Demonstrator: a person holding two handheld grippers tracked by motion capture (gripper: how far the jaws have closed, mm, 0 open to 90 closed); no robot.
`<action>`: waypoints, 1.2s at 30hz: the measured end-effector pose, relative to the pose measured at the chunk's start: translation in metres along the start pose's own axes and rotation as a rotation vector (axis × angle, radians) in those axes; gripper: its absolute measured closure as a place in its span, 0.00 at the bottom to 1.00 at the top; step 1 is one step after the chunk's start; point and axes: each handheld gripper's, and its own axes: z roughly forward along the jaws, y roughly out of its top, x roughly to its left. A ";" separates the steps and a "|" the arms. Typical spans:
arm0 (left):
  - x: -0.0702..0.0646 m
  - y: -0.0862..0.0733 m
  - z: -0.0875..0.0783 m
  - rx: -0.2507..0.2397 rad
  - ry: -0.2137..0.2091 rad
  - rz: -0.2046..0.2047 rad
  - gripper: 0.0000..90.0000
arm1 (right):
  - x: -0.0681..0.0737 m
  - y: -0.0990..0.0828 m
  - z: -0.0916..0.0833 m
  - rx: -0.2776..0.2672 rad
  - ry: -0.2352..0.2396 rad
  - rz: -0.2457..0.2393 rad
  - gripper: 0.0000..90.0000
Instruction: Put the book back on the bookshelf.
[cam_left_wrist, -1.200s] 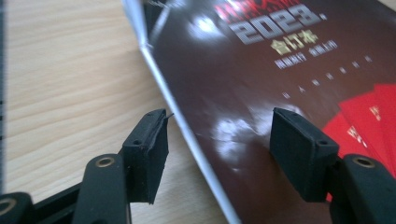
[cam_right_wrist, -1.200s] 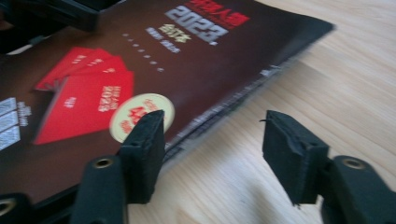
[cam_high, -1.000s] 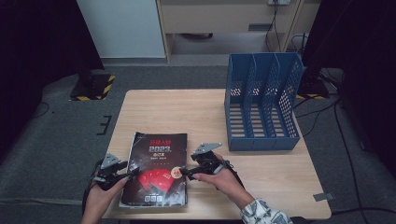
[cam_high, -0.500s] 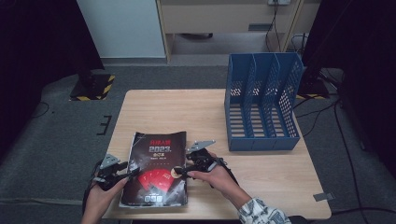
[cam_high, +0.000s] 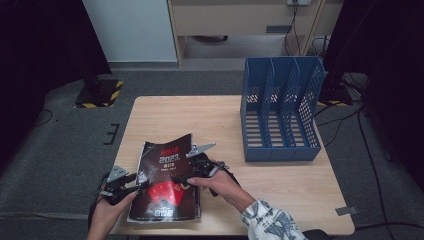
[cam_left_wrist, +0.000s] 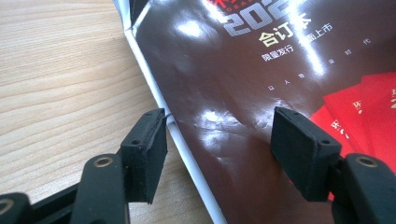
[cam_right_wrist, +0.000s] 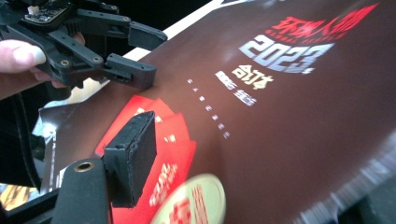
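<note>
A dark magazine (cam_high: 167, 180) with red cards on its cover lies at the near edge of the counter (cam_high: 200, 115), close to the person. It is well apart from the blue file rack (cam_high: 280, 110) standing at the far right, and the slots I can see into look bare.

The left hand-held gripper (cam_high: 131, 186) sits at the magazine's left edge. Up close, one pad rests at the spine and the other (cam_left_wrist: 299, 140) is over the cover, with a gap between them. It is not pinching anything, so I would call it loose.

The right hand-held gripper (cam_high: 186, 175) is over the middle of the magazine, and the right side of the cover curls up off the counter. Its jaws have just been closing a bit. One pad (cam_right_wrist: 133, 154) lies over the cover. I cannot see the other pad, so I cannot tell if it has a real hold on the pages.

To me the job looks barely started. The magazine is being picked up, not yet lifted clear. Carrying it to the rack and sliding it into a slot would all be left to do, I think.
</note>
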 end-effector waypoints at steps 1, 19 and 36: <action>0.000 0.000 0.000 0.001 0.000 0.000 0.40 | 0.000 0.001 0.008 0.014 0.008 0.019 0.36; 0.004 0.005 -0.010 -0.071 0.016 -0.050 0.26 | 0.002 0.011 0.006 -0.062 -0.065 0.072 0.88; -0.016 0.018 0.000 -0.141 -0.130 -0.014 0.17 | -0.002 0.014 -0.057 -0.284 -0.114 -0.139 0.92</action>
